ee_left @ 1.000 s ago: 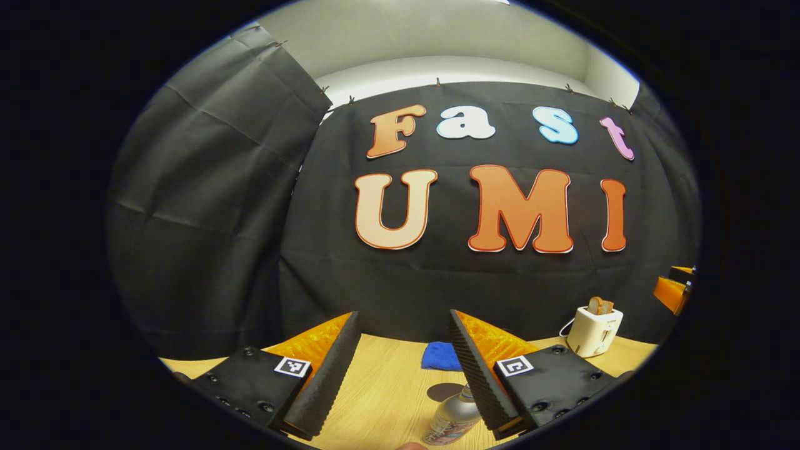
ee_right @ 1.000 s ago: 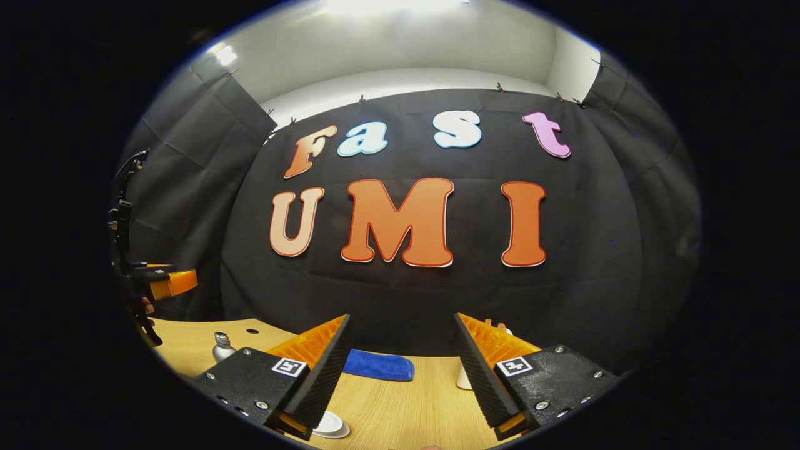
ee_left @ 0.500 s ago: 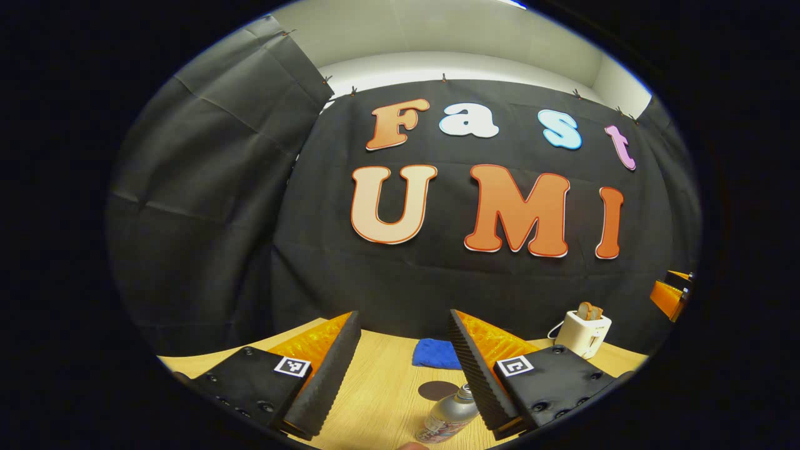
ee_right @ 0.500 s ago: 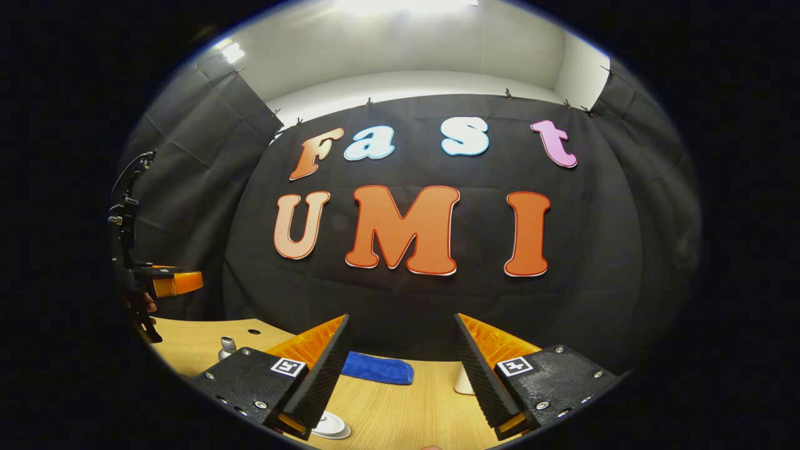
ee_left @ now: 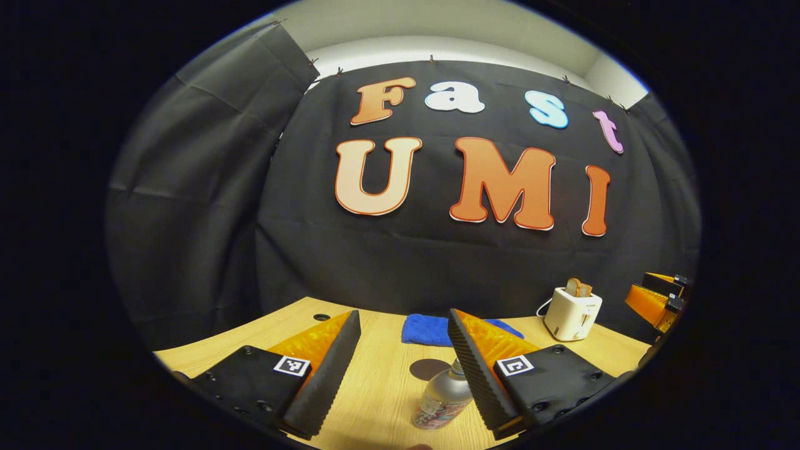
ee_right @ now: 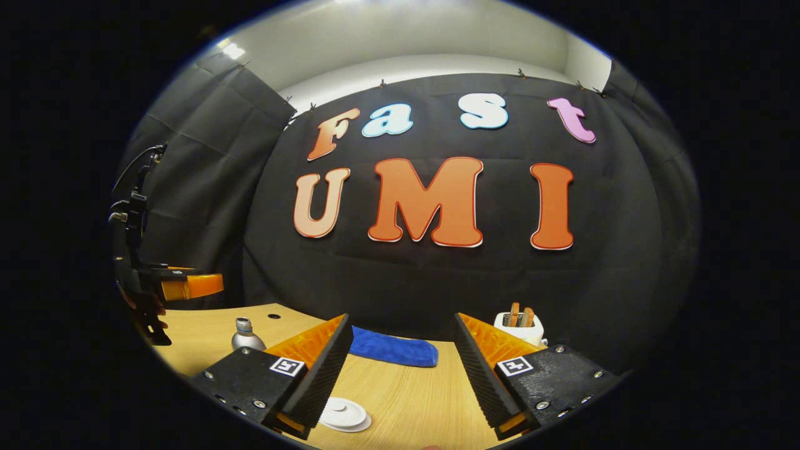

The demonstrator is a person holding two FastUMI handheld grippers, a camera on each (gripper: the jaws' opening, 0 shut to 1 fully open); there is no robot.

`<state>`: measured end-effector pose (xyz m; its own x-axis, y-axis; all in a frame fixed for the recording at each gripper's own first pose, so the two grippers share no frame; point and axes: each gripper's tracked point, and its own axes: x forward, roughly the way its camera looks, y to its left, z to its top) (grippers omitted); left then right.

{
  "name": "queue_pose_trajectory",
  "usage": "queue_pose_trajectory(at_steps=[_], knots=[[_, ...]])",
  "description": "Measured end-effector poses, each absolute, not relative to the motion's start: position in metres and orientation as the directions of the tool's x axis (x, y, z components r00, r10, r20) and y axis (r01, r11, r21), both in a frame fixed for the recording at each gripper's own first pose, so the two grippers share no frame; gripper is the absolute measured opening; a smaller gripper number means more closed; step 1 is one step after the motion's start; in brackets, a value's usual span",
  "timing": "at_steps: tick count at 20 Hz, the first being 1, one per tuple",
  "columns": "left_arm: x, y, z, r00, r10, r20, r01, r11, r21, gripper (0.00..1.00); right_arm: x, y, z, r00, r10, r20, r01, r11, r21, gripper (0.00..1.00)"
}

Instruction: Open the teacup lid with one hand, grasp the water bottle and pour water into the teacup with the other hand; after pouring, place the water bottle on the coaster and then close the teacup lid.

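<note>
the light wood table [ee_left: 381, 387] holds all the stuff. the small silver metal water bottle w/ a colour label [ee_left: 442, 400] stands just beside the left gripper [ee_left: 400, 369], near its right finger; a dark round coaster [ee_left: 429, 369] is just behind. prob hard, smooth, a bit slippy, so grab the fat middle. the white round teacup lid [ee_right: 342, 414] sits low by the right gripper [ee_right: 400, 369]. prob breaks easy, so lift by the knob. both grippers are wide open, holding nothing.
</note>
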<state>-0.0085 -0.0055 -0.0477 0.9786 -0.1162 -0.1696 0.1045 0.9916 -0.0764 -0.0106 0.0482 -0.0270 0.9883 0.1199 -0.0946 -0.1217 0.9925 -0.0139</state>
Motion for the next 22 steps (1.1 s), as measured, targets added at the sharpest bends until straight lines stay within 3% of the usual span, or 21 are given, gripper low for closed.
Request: queue_pose_trajectory(at_steps=[1,2,7,10,12,14,15,22], knots=[[-0.009,-0.008,-0.051,0.977,-0.125,-0.173,0.114,0.991,-0.072,0.89,-0.010,0.052,-0.035,0.986,0.128,-0.110,-0.130,0.991,-0.012,0.96],[-0.011,-0.012,-0.055,0.975,-0.133,-0.178,0.122,0.990,-0.070,0.93,-0.011,0.056,-0.044,0.982,0.136,-0.135,-0.138,0.990,-0.009,0.96],[-0.018,-0.029,-0.066,0.964,-0.185,-0.192,0.176,0.982,-0.061,0.89,-0.017,0.078,-0.070,0.960,0.193,-0.203,-0.197,0.980,-0.002,0.96],[-0.022,-0.037,-0.071,0.959,-0.207,-0.194,0.202,0.978,-0.048,0.96,-0.018,0.087,-0.086,0.949,0.214,-0.233,-0.221,0.975,-0.002,0.96],[-0.024,-0.043,-0.076,0.955,-0.219,-0.200,0.216,0.976,-0.033,0.96,-0.018,0.094,-0.097,0.939,0.230,-0.257,-0.237,0.971,0.003,0.96],[-0.027,-0.046,-0.078,0.953,-0.226,-0.203,0.228,0.974,-0.017,0.89,-0.018,0.099,-0.110,0.928,0.242,-0.284,-0.252,0.968,0.004,0.95],[-0.028,-0.048,-0.079,0.951,-0.230,-0.204,0.233,0.972,-0.011,0.93,-0.018,0.101,-0.117,0.921,0.251,-0.298,-0.262,0.965,0.003,0.95],[-0.041,-0.051,-0.096,0.943,-0.244,-0.224,0.254,0.967,0.016,0.93,-0.022,0.120,-0.173,0.866,0.291,-0.406,-0.315,0.949,0.008,0.90]])
